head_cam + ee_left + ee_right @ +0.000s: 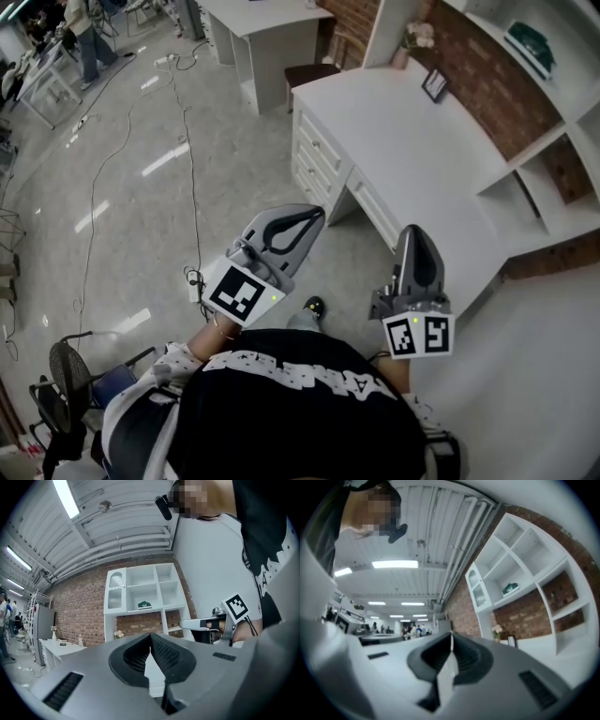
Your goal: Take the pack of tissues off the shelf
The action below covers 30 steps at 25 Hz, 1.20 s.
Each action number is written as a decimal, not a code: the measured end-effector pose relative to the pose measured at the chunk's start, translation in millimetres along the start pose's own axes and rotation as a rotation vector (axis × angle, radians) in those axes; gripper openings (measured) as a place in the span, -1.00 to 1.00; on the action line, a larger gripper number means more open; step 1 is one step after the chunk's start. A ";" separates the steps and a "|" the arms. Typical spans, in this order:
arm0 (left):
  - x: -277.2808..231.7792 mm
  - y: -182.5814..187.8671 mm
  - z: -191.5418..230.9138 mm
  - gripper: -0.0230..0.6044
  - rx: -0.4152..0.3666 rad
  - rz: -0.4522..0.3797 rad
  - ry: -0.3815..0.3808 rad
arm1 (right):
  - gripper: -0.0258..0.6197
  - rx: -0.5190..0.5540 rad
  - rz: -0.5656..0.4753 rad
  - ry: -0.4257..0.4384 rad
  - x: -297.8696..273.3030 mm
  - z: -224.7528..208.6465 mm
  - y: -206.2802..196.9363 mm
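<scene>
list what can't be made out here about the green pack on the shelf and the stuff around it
- Green pack: too small in every view to read as tissues.
- Shelf: its far side is cut off by the head view's right edge.
- Its lower right compartment: partly behind the right gripper in the left gripper view.
- Picture frame on the desk: image too small, head view.

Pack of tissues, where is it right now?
In the left gripper view, the pack of tissues sits near centre frame, in the middle compartment of the white shelf unit on the brick wall, just right of the door-fronted compartment.
</scene>
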<state>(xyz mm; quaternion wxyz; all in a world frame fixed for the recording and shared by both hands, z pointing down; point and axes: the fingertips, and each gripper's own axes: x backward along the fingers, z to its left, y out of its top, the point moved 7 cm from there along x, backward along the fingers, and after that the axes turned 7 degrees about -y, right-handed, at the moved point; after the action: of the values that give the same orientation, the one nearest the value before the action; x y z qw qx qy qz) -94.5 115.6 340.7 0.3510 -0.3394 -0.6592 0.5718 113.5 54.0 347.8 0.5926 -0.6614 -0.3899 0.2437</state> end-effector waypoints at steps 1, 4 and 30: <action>-4.9 0.0 -0.3 -0.81 -0.001 0.002 0.004 | -0.82 -0.003 -0.002 0.006 -3.0 -4.6 -0.3; -19.0 -0.3 0.0 -0.81 -0.001 0.006 0.018 | -0.82 -0.014 -0.007 0.021 -12.6 -18.7 -1.3; -109.6 -10.3 -10.1 -0.81 -0.015 0.035 -0.069 | -0.82 -0.012 -0.043 -0.057 -11.1 -99.7 6.5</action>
<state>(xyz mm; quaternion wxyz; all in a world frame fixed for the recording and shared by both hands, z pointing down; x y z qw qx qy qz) -29.1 26.6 343.8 0.3157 -0.3335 -0.6692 0.5842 186.7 -14.1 357.7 0.5824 -0.6492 -0.4220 0.2474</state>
